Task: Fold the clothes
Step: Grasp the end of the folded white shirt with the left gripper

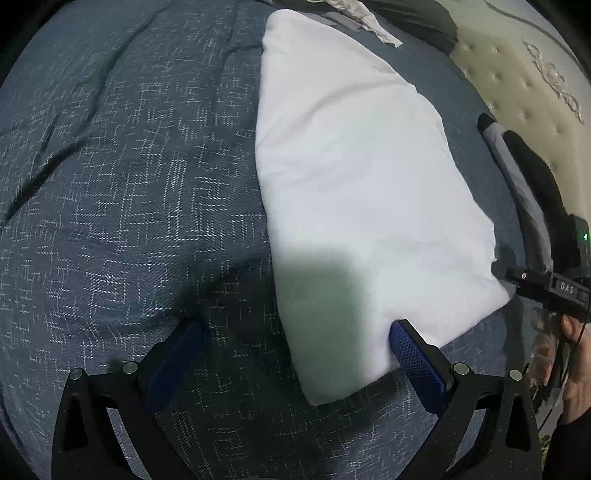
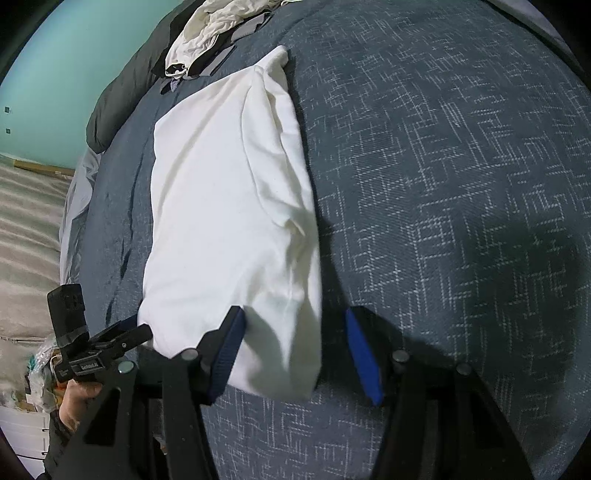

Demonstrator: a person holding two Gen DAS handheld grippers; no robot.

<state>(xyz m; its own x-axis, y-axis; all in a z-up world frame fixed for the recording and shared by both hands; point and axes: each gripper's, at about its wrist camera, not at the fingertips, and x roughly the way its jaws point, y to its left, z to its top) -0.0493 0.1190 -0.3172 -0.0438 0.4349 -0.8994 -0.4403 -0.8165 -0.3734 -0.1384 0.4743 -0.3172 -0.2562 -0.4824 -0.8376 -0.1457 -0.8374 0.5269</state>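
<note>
White garment (image 1: 362, 192) lies folded into long strip on blue patterned bedspread (image 1: 129, 166), near end toward person. Left gripper (image 1: 295, 328) spread wide, jaws straddling one near corner, nothing pinched. Right gripper (image 2: 295, 317) likewise released, straddling other near corner (image 2: 291, 362), pads clear of cloth. Judgement: next fold is lengthwise. Pinch both corners through all layers, lift level and together, carry to far end, edges matched. Crumpled clothes (image 2: 207, 33) wait beyond.
</note>
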